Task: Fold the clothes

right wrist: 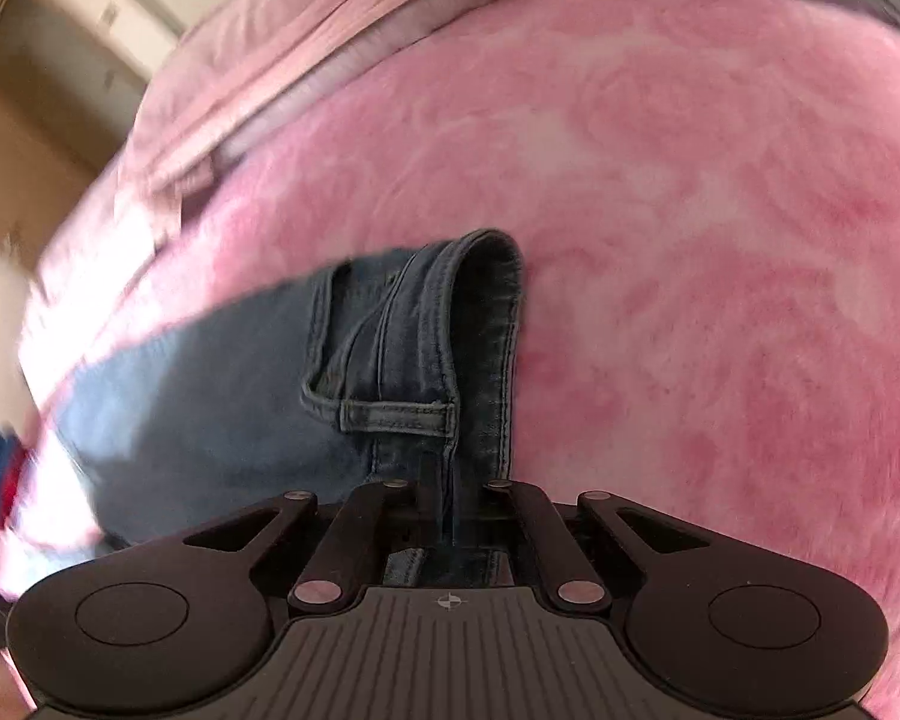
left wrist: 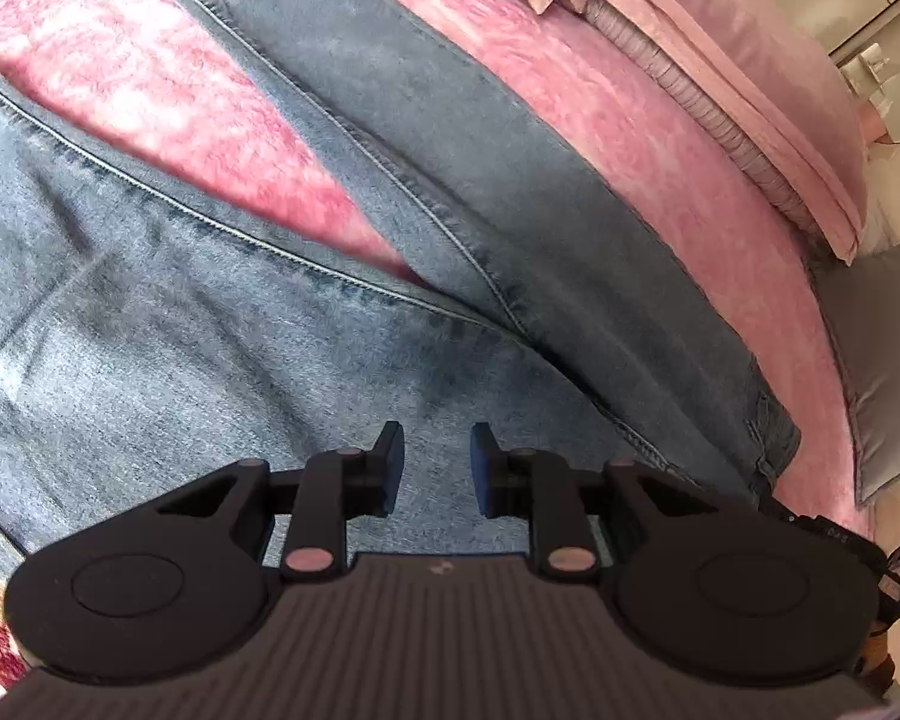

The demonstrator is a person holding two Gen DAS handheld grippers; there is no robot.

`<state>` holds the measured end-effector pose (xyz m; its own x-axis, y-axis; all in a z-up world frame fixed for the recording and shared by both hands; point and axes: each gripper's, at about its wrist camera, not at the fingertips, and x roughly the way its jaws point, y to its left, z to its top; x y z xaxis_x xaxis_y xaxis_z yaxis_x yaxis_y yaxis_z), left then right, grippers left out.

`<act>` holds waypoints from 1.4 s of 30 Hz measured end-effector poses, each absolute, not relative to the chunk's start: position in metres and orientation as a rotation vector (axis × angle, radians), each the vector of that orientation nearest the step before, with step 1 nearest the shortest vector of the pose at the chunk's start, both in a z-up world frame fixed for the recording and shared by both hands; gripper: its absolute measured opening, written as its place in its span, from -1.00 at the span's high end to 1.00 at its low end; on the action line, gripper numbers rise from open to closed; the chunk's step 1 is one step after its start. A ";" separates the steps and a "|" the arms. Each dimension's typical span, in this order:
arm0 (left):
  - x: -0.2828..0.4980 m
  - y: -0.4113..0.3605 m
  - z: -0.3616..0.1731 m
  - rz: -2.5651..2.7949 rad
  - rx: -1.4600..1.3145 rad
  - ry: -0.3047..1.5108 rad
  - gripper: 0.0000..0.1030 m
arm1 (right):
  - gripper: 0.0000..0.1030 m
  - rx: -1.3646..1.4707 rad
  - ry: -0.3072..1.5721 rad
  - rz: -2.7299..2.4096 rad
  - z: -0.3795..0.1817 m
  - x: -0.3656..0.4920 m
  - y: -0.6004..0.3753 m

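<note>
The left gripper hangs with its jaws parted and nothing between them, just above the pale seat of a pair of blue jeans. Beyond its fingertips the two legs run up and away to the far left, splitting at the crotch, with a wedge of pink plush blanket showing between them. The waistband end of the jeans lies at the right, near the blanket's edge.

The right gripper is clamped on a bunched edge of the same jeans, the denim pinched between its closed jaws; a belt loop and the stitched waistband rise from the grip. The left part of this view is smeared by motion.

To the right of the held fold, the blanket lies bare and wide. At the far side, folded pale pink bedding borders the blanket, and a grey pillow sits at the right edge, with floor beyond it.

Small light characters show on a dark object at the lower right of the left view, too small to read.
</note>
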<state>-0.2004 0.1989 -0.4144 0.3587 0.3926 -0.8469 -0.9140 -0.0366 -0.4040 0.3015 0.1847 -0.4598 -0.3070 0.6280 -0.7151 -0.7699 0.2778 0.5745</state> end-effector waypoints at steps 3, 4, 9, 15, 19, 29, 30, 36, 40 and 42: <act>-0.202 0.197 -0.414 1.159 -1.171 0.584 0.65 | 0.64 -0.042 1.340 1.419 -0.447 0.305 0.165; -0.204 0.197 -0.415 1.162 -1.181 0.580 0.65 | 0.41 -0.020 1.362 1.445 -0.442 0.304 0.157; -0.207 0.196 -0.416 1.162 -1.210 0.564 0.65 | 0.13 -0.061 1.496 1.475 -0.441 0.290 0.129; -0.207 0.195 -0.416 1.150 -1.200 0.568 0.65 | 0.17 -0.050 1.567 1.500 -0.452 0.278 0.121; -0.209 0.193 -0.417 1.154 -1.195 0.570 0.65 | 0.85 -0.070 1.395 1.487 -0.442 0.267 0.121; -0.230 0.184 -0.428 1.195 -1.184 0.623 0.65 | 0.83 -0.267 1.200 1.328 -0.437 0.233 0.100; -0.233 0.183 -0.428 1.198 -1.181 0.623 0.65 | 0.81 -0.314 1.184 1.304 -0.430 0.229 0.102; -0.241 0.186 -0.429 1.202 -1.085 0.664 0.65 | 0.70 -0.411 0.912 1.268 -0.390 0.191 0.100; -0.245 0.190 -0.440 1.153 -0.922 0.761 0.67 | 0.71 -0.527 0.930 1.304 -0.423 0.172 0.114; -0.257 0.193 -0.442 1.141 -0.803 0.815 0.93 | 0.70 -0.534 0.934 1.270 -0.428 0.170 0.113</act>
<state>-0.2565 0.1931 -0.4419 0.2131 0.4430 -0.8708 -0.9673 0.2208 -0.1244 0.1703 0.1131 -0.4276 0.0189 0.5631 -0.8262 -0.9565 0.2507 0.1490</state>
